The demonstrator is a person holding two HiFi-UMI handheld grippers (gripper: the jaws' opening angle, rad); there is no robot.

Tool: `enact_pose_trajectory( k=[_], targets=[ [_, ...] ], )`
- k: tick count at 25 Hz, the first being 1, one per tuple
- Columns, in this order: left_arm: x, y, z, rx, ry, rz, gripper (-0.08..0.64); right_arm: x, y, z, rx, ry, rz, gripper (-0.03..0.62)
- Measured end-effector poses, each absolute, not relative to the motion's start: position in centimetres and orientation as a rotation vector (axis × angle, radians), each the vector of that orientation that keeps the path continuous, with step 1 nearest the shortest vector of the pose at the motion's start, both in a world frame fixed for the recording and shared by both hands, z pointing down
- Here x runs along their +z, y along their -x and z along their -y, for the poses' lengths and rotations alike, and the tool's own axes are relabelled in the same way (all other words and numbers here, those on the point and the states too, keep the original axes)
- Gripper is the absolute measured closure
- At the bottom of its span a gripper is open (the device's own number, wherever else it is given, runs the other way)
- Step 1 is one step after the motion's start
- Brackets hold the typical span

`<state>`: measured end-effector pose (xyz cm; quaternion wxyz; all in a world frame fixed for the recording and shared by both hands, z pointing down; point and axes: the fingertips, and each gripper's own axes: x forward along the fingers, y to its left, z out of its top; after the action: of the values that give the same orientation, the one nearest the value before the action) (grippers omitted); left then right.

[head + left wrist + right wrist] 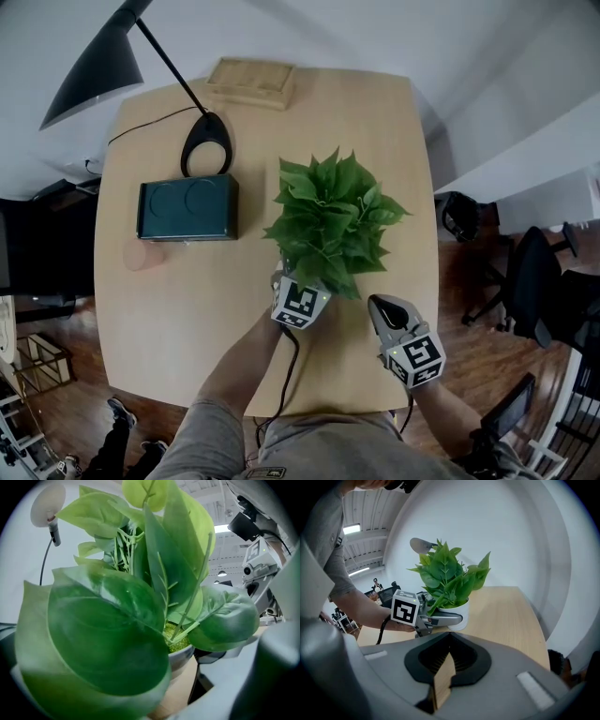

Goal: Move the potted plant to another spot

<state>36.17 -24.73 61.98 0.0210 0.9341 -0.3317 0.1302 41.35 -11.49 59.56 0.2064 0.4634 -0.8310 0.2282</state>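
The potted plant (330,217), broad green leaves in a small white pot (459,616), stands on the wooden table (178,309) a little right of centre. My left gripper (298,287) reaches in under the leaves from the near side, one jaw on either side of the pot. In the left gripper view the leaves hide most of the jaws, and the pot rim (183,656) shows with a gap of table beside the right jaw. My right gripper (389,314) hovers to the right of the pot, shut and holding nothing. The right gripper view looks at the plant and the left gripper (440,618).
A dark green box (187,208) lies left of the plant. A black desk lamp (206,141) stands behind it, and a flat wooden box (251,81) lies at the far edge. Bare tabletop lies right of the plant. Office chairs (534,281) stand off the table's right side.
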Motion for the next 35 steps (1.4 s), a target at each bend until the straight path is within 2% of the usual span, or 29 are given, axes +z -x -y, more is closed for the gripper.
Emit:
enact_pose_trajectory(
  k=[14, 27, 32, 35],
  targets=[
    [62.4, -36.6, 24.7, 0.405, -2.872, 0.927, 0.026, 59.0, -41.6, 11.5, 0.625, -1.306, 2.315, 0.586],
    [62.7, -33.0, 21.9, 0.443, -2.823, 0.972, 0.012, 57.8, -41.1, 10.6, 0.598, -1.318, 2.348, 0.586],
    [61.0, -31.5, 18.3, 0.445, -2.784, 0.99, 0.066, 55.7, -40.4, 9.6, 0.56, -1.319, 2.395, 0.586],
    [58.6, -30.8, 15.3, 0.397, -2.767, 1.002, 0.158, 54.1, -39.7, 8.8, 0.53, -1.314, 2.44, 0.586]
  ],
)
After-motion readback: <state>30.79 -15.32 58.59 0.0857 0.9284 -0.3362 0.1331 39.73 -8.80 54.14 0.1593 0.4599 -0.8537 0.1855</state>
